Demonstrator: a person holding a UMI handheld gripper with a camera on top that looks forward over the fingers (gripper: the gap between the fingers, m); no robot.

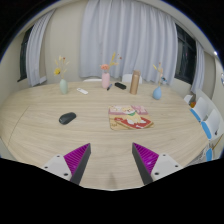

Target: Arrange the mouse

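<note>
Hovering wide apart, the gripper (112,160) faces a wooden table (40,125) — mouse (67,118) beyond, curtains (110,35) behind.

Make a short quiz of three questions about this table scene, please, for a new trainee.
1. True or false: the tongs are shut on the mouse.
2. What lies between the mouse and the blue chairs? A) a laptop B) a printed mat C) a keyboard
3. Fill in: the mouse rests on the ___.

Key: 1 false, they are open and the mouse lies beyond them; 2 B; 3 table.
</note>
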